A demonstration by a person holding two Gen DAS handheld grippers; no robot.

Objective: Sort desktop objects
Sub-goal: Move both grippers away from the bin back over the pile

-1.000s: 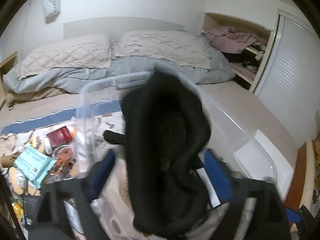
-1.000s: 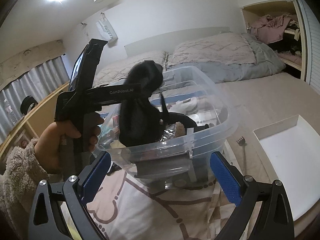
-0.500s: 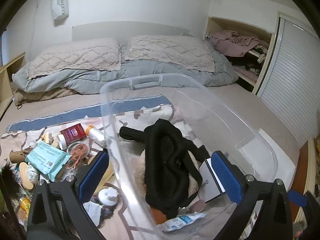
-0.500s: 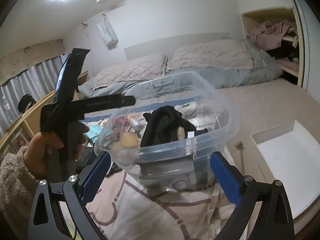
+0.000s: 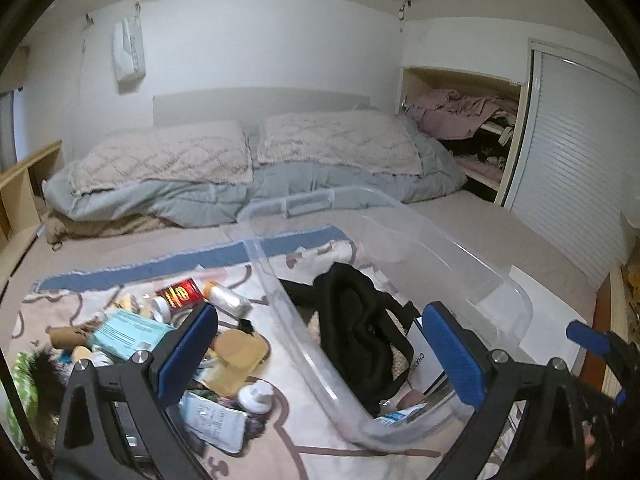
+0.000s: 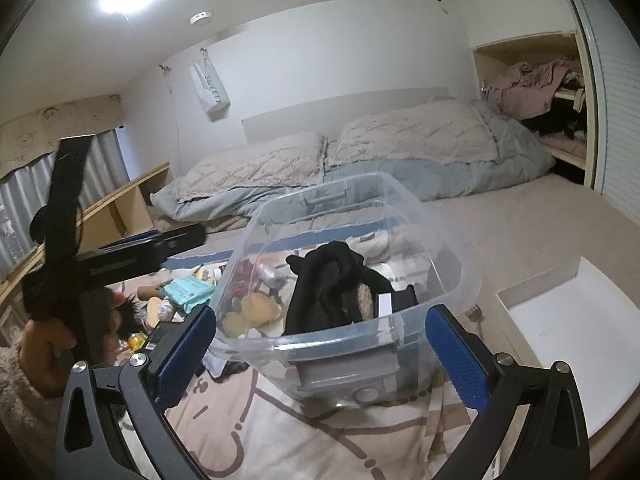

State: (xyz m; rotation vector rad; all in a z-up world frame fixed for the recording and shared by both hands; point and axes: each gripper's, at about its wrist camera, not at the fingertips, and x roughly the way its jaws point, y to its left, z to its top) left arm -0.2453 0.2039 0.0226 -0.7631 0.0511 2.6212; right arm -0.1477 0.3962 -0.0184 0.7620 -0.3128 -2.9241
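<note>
Left tool (image 5: 320,356) spread wide and empty, right tool (image 6: 320,356) likewise

The clear bin (image 5: 460,264) fills the frame's centre, its open top free above the black garment (image 5: 356,332) (which covers much of its floor). Lower left, the clutter pile (image 5: 160,332) crowds the blanket. Bare bedspread (image 5: 500,232) lies open at the right.

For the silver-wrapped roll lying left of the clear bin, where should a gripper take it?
Grip the silver-wrapped roll across its middle, coming from above with the open left gripper. It lies flat on the blanket, both long sides exposed; the clear bin wall stands close on its right.
</note>
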